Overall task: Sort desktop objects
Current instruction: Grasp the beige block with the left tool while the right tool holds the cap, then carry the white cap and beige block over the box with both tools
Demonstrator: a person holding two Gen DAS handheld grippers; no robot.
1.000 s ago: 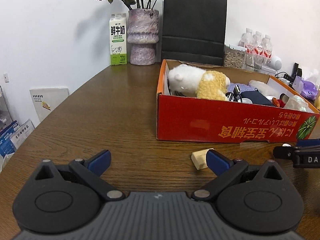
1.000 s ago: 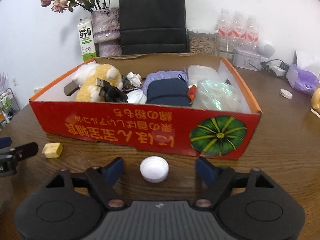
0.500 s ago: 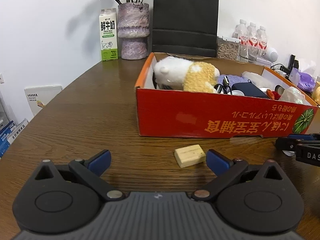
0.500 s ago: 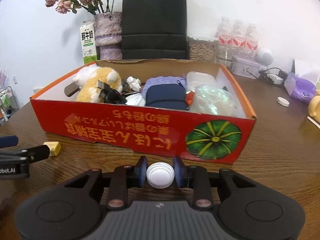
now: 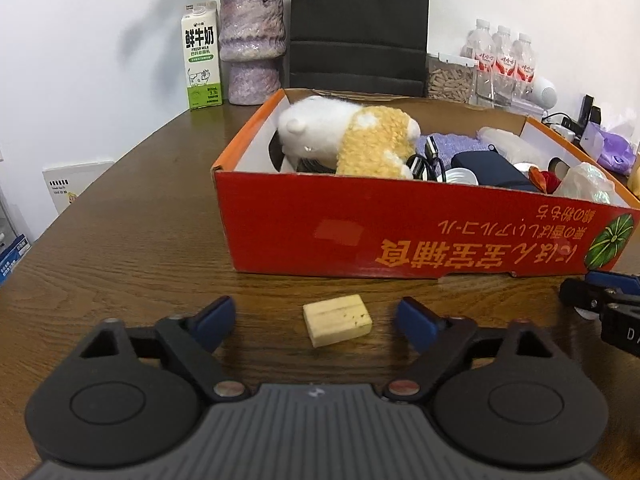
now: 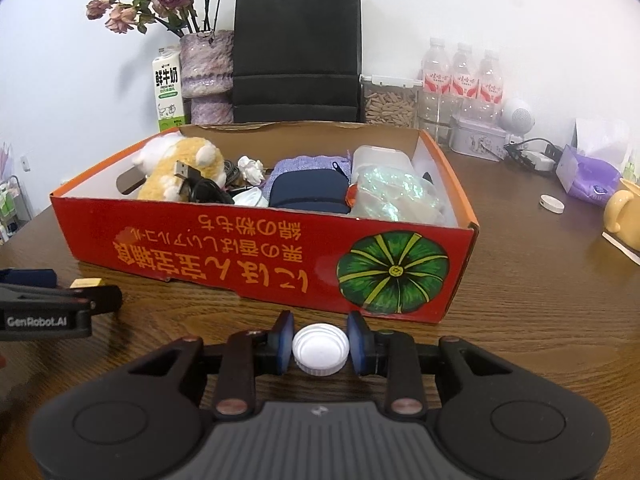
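1. The left gripper [image 5: 314, 322] is low over the wooden table [image 5: 132, 240] with its jaws spread wide.
2. The yellow block [image 5: 337, 320] lies flat on the table between the two blue fingertips [image 5: 212, 322], slightly closer to the right one and touching neither.
3. The right gripper [image 6: 320, 342] has its jaws closed on the white bottle cap [image 6: 320, 349]; both blue pads [image 6: 285, 340] press against the cap's sides, in front of the red cardboard box [image 6: 256, 254].
4. The box stands on the table just beyond both grippers. It contains a plush toy [image 5: 352, 140], a USB cable [image 6: 192, 182], a dark blue pouch [image 6: 308, 194] and a clear wrapped bundle [image 6: 394, 198].
5. Along the white wall behind the box, left to right: milk carton [image 5: 201, 70], purple vase [image 5: 252, 46] with dried flowers, black paper bag [image 6: 296, 50], water bottles [image 6: 462, 80].
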